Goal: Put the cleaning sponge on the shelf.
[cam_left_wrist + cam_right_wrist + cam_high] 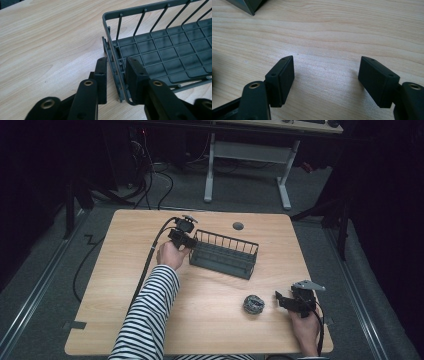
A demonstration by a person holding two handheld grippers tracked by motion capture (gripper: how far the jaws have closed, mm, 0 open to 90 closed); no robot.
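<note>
**Two grippers, one on the rack's end wall**

Two jaws of the left gripper (pixel 116 75) straddle the near short end of the dark wire rack (pixel 225 254): one pad outside the end wall, one inside. Gap looks nearly taken up, but actual pad contact on the wire is not clear, so I cannot tell if it is clamped or only closing in. The rack's long axis runs away from this gripper, across the table (pixel 150 285) toward the right and slightly nearer the person; the grip is on an end, not the middle. The left hand is plainly the nearer one. The right gripper (pixel 287 299) rests well apart at the table's near right, jaws spread with nothing between them, a crumpled grey ball (pixel 253 304) just beside it.

Rack look: dark grey, grid floor, thin upright bars on the far long side, low rim, nothing inside.
</note>
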